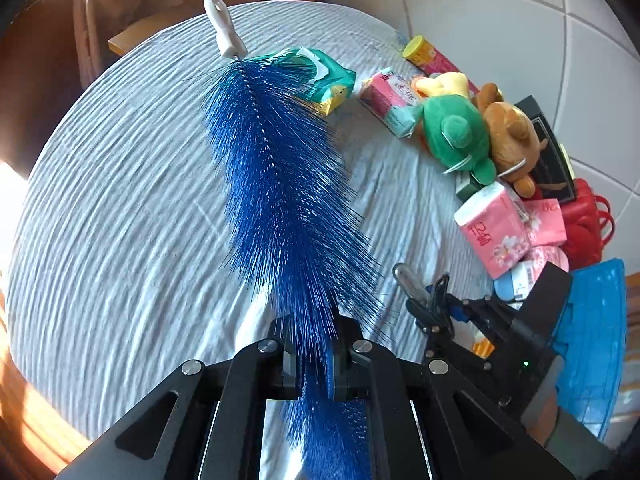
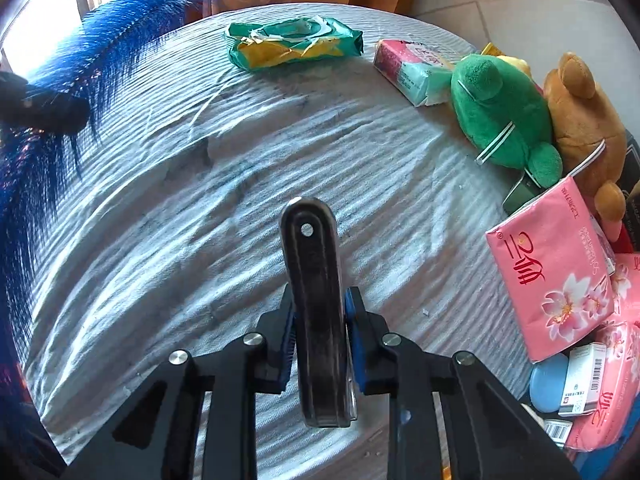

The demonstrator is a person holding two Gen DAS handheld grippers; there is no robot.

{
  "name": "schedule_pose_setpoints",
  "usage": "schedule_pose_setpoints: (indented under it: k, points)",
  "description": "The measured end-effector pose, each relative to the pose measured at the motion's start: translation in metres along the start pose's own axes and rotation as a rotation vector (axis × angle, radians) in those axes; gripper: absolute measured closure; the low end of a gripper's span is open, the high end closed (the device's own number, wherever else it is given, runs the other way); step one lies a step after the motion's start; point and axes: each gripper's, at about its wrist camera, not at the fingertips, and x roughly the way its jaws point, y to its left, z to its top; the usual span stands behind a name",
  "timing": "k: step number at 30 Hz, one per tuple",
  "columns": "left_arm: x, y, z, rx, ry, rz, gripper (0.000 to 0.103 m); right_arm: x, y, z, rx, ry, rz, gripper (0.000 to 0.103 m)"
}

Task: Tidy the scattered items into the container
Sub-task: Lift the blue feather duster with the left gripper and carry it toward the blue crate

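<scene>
My left gripper [image 1: 312,328] is shut on the bristles of a long blue bottle brush [image 1: 280,168], whose white handle [image 1: 224,28] points away over the table. My right gripper [image 2: 320,308] is shut on a flat dark metal handle [image 2: 314,280] with a hole near its far end, held just above the cloth. In the left wrist view the right gripper [image 1: 432,308] sits low at the right, beside a blue slatted basket [image 1: 592,340] at the table's right edge. The brush [image 2: 100,40] also shows at the upper left of the right wrist view.
A round table with a ribbed pale cloth [image 1: 120,200] carries a green wipes pack [image 1: 320,76], pink tissue packs [image 1: 492,228], a green plush [image 1: 456,132], a brown plush bear [image 1: 512,136], a black box [image 1: 548,148] and a red bag [image 1: 584,220], crowded along the right. Tiled floor lies beyond.
</scene>
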Motion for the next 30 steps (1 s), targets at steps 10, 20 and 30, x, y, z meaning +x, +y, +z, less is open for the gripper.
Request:
schedule_pose_setpoints:
  k: [10,20,30]
  points:
    - [-0.007,0.001,0.001,0.033,-0.001,-0.028,0.096,-0.022,0.0,-0.003,0.095,-0.009,-0.01,0.081]
    - [-0.036,-0.013,0.0,0.087,-0.033,-0.054,0.096,-0.075,-0.012,-0.015,0.199,-0.064,-0.032,0.081]
    - [-0.077,-0.036,-0.01,0.162,-0.067,-0.095,0.096,-0.155,-0.013,-0.017,0.258,-0.171,-0.055,0.081]
